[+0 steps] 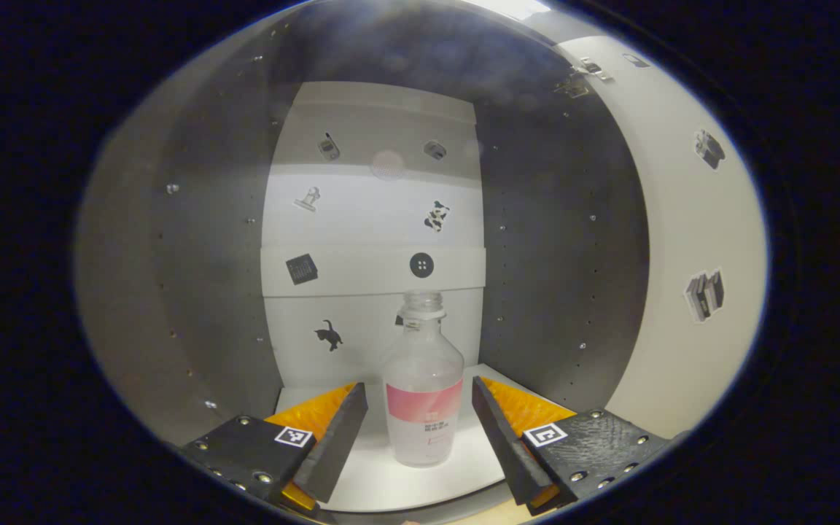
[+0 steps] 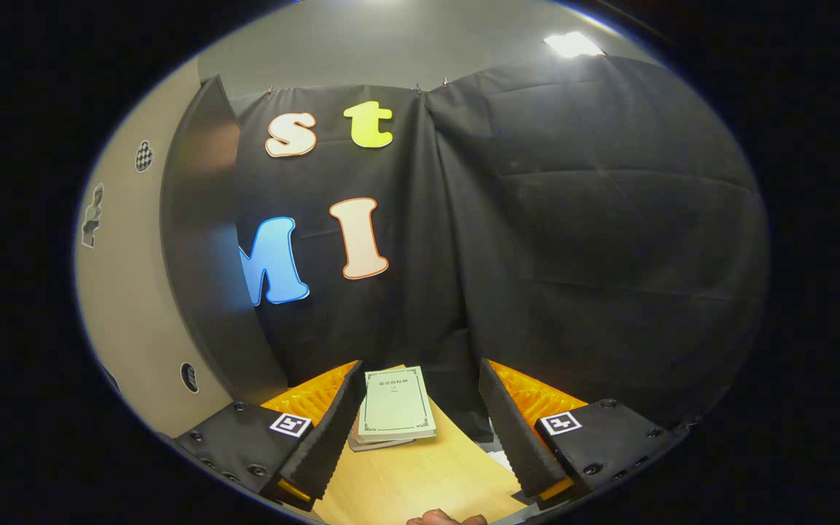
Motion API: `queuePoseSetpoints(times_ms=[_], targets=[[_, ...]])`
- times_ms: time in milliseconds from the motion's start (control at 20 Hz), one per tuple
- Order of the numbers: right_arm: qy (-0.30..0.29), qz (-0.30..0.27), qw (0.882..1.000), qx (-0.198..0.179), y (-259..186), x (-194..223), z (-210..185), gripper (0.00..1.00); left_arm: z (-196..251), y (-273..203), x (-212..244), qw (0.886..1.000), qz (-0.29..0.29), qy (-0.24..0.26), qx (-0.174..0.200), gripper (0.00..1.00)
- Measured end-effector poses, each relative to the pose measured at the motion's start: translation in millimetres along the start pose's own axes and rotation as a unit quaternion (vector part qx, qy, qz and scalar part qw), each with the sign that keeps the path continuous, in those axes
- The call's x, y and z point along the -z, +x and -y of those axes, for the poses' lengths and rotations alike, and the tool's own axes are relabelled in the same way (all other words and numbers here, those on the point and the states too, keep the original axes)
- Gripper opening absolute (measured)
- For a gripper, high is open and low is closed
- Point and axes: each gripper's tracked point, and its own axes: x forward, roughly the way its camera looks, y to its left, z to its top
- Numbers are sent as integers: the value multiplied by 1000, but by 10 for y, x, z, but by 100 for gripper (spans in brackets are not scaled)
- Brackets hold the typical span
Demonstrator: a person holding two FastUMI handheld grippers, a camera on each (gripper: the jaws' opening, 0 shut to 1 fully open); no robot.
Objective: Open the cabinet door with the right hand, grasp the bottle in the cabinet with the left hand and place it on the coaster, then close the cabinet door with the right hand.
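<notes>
Bottle: the bottle (image 1: 424, 386) stands upright on the white floor of the cabinet (image 1: 208, 292), toward the front; it is clear plastic with a pink band of label around its middle and white print below that, and its mouth at the top has no cap.
Left tool: the left tool (image 1: 420, 423) is spread wide with one finger on each side of the bottle; a gap shows between each finger and the bottle, so nothing is gripped.
Cabinet: the inside walls are dark grey with rows of small holes, and the back panel is white with little black stickers on it, among them a cat, a button and a cow-patterned shape.
Cabinet door: the cabinet door (image 1: 690, 240) stands swung out at the right of the left gripper view, pale on its face with more small stickers, and a metal hinge shows near its top.
Right tool: the right tool (image 2: 420, 426) is released, fingers wide apart with nothing between them, held above the counter (image 2: 420, 481).
Counter: light wood, with a small stack of books (image 2: 394, 412) lying on it ahead of the right tool, the top one pale green.
Booth wall: black cloth hangs behind the books.
</notes>
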Motion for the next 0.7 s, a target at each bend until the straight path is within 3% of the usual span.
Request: queuePoseSetpoints(times_ms=[700], targets=[[-1,-23,1000,15,167,168,150,98,-43,398,65,1000,7,-6,-2,88]])
